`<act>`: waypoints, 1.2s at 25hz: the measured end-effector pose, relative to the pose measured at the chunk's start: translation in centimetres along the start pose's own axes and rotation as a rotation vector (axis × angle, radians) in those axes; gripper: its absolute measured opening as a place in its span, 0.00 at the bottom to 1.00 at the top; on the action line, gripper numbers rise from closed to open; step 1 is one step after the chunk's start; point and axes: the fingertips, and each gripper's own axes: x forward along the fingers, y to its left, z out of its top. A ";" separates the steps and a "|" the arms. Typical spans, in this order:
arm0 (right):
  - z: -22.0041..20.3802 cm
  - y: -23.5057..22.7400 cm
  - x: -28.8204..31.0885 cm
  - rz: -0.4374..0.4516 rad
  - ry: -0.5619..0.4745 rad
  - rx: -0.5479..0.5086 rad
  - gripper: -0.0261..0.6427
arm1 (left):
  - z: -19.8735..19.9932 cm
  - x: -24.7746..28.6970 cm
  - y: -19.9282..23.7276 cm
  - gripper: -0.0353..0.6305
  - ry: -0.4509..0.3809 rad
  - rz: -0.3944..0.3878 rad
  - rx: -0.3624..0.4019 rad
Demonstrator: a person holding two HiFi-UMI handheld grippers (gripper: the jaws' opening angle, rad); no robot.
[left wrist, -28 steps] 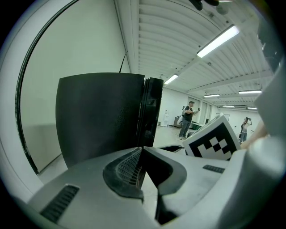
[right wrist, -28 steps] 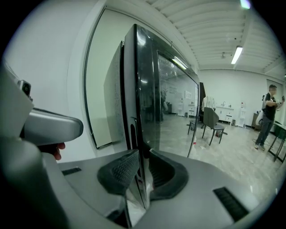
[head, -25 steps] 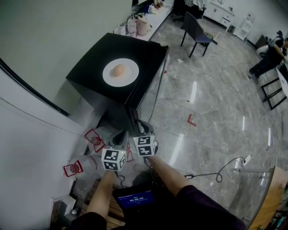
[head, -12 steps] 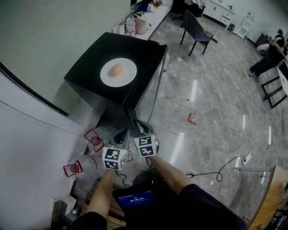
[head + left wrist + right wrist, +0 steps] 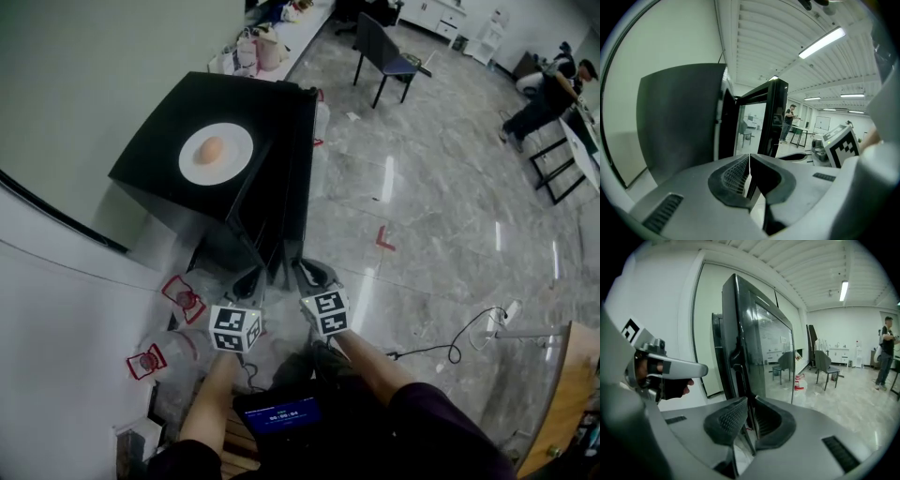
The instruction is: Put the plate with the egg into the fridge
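A white plate (image 5: pixel 240 141) with a brown egg (image 5: pixel 211 150) lies on top of the black fridge (image 5: pixel 155 164). The fridge's glass door (image 5: pixel 300 178) stands ajar. Both grippers are low in front of the fridge, near the door's bottom. My left gripper (image 5: pixel 249 281) (image 5: pixel 749 161) is shut and empty, facing the gap between the fridge body (image 5: pixel 679 122) and the door (image 5: pixel 773 117). My right gripper (image 5: pixel 309 274) (image 5: pixel 749 411) is closing, with the door's (image 5: pixel 759 348) thin edge between its jaws and a small gap still showing.
Two red-framed things (image 5: pixel 183 295) lie on the floor by the wall at left. A chair (image 5: pixel 380 52) stands behind the fridge, and a cluttered counter (image 5: pixel 262 42) runs along the wall. A cable (image 5: pixel 450 342) trails across the floor at right. A person (image 5: pixel 548 89) sits far right.
The view has shifted, so the fridge sits further left. The right gripper has moved slightly right and its jaws have narrowed. The plate and egg stay on the fridge top.
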 end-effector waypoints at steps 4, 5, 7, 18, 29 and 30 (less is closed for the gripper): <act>-0.7 -3.4 -2.5 0.100 -0.002 -0.031 0.12 | 0.0 3.0 -5.0 0.07 0.023 -0.101 0.040; -0.8 -4.3 -3.1 0.112 -0.001 -0.038 0.12 | -0.1 3.8 -6.3 0.07 0.028 -0.124 0.052; -1.1 -6.3 -4.3 0.122 -0.002 -0.048 0.12 | -0.1 5.4 -9.0 0.07 0.036 -0.162 0.073; -2.0 -17.1 -7.7 0.117 0.005 -0.085 0.10 | 0.3 13.7 -19.0 0.07 0.084 -0.231 0.127; -0.7 -26.8 -9.4 0.020 -0.007 -0.132 0.09 | 2.9 21.9 -25.2 0.07 0.093 -0.239 0.170; -0.4 -27.6 -9.9 0.005 -0.023 -0.132 0.09 | 3.1 22.6 -25.6 0.07 0.092 -0.240 0.175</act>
